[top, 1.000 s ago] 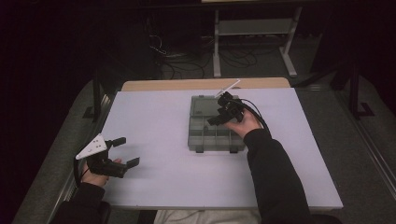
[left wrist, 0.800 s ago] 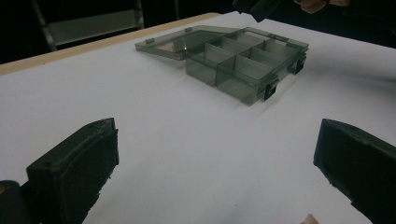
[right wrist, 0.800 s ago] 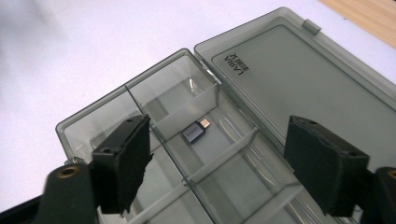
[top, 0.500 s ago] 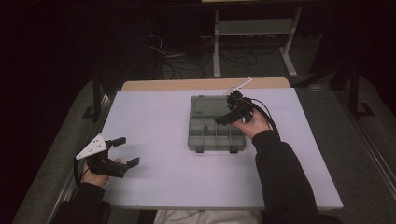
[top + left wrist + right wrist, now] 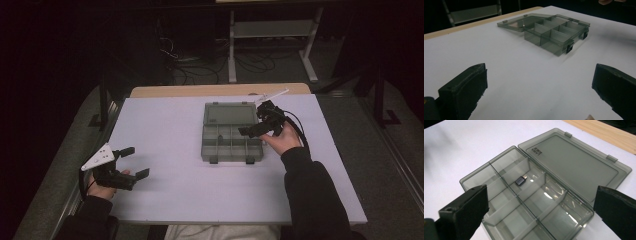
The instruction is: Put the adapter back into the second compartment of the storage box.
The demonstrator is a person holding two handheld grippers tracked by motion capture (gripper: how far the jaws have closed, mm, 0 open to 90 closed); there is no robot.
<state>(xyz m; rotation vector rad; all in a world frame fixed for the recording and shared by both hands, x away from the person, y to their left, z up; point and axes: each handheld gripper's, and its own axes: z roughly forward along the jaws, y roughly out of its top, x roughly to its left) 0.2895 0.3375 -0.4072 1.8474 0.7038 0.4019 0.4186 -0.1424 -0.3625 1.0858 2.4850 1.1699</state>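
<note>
Only readable mark: small moulded text on the organiser box's open lid [image 5: 574,167], near its 10 o'clock corner in the right gripper view. It's upside down to the cam and too small to make out for sure. Nothing legible elsewhere.

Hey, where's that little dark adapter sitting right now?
In the right gripper view, the small dark adapter lies inside a compartment of the open organizer box, in the row next to the flat-open lid.
</note>
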